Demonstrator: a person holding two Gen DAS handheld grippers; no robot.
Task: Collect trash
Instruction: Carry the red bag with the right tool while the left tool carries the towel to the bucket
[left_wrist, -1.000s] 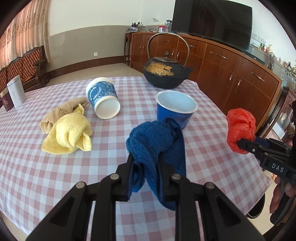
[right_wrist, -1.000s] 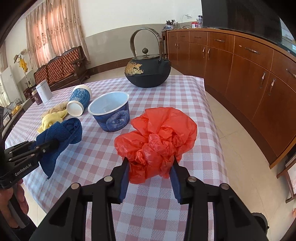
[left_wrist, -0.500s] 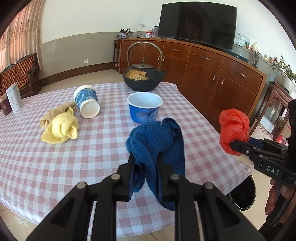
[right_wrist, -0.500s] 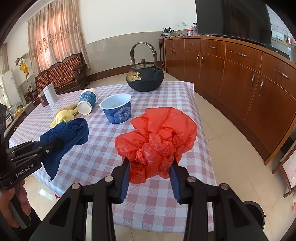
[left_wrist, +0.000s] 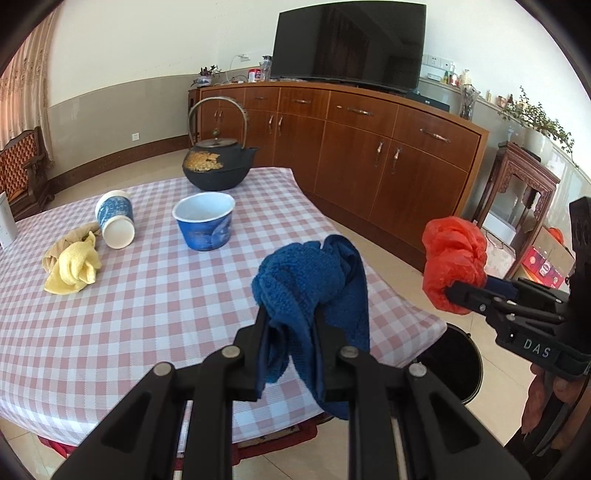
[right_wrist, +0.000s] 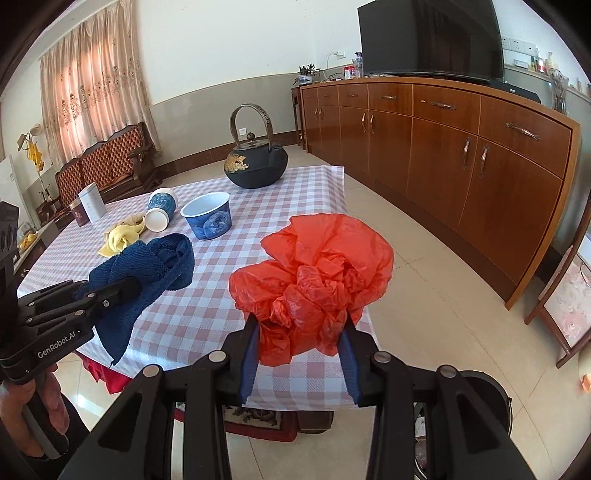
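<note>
Above table edge (left_wrist: 406, 314): left gripper (left_wrist: 288, 317) pinching blue towel (left_wrist: 314, 273); right gripper (right_wrist: 297, 332) clamping red bag (right_wrist: 314, 273), apparently downtilted.

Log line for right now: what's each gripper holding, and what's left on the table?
left gripper: shut on blue towel | right gripper: shut on red plastic bag | on table: yellow cloth, tipped paper cup, blue bowl, teapot

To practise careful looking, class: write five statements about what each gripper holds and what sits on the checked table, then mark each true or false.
1. The left gripper is shut on the blue towel. True.
2. The right gripper holds a yellow cloth. False: it grips the red plastic bag; the yellow cloth lies on the table.
3. The paper cup stands upright. False: it lies on its side.
4. The blue bowl stands upright. True.
5. The teapot has no lid. False: its lid is on.
</note>
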